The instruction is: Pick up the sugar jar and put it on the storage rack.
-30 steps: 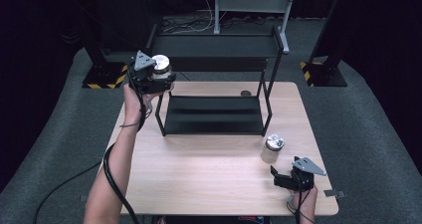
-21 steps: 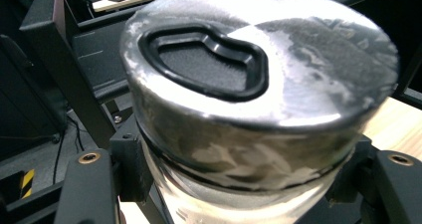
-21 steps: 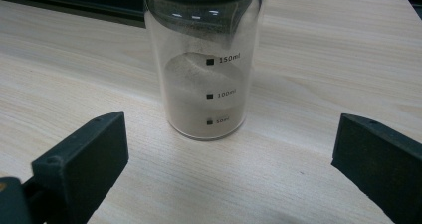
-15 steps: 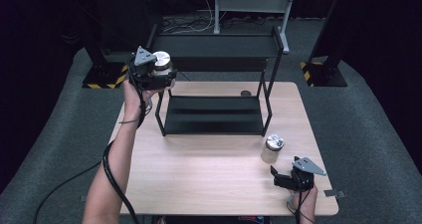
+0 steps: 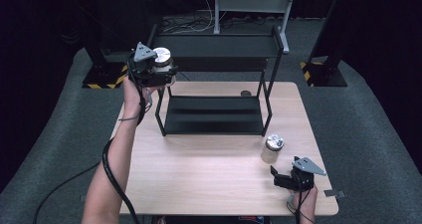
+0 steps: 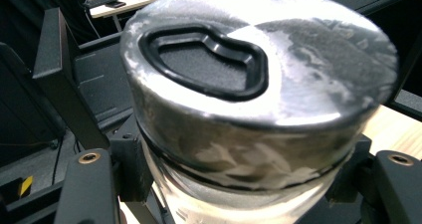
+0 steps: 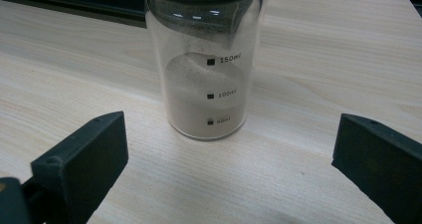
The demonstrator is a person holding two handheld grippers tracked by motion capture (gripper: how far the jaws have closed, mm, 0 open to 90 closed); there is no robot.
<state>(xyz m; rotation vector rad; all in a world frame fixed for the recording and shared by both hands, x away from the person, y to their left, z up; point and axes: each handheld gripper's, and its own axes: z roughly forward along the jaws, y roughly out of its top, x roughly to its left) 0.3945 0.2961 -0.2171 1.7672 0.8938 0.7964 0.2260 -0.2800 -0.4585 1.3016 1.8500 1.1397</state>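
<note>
— So where is the left gripper point(image 5: 161, 72)?

— Raised at about ten o'clock of the table point(image 5: 199, 184), beside the black rack's point(image 5: 214, 114) upper left corner. Its jaws are clamped round a silver-lidded jar point(image 6: 249, 99), gripping the glass just under the lid.

— And the right gripper point(image 5: 281, 176)?

— Low at five o'clock, jaws spread wide with nothing between them. A second jar point(image 7: 206, 84) stands upright on the wood just ahead at its twelve o'clock, apart from both jaws, part-filled with pale powder.

— Anything else?

— A small dark round object point(image 5: 245, 93) behind the rack; I cannot tell what.
</note>
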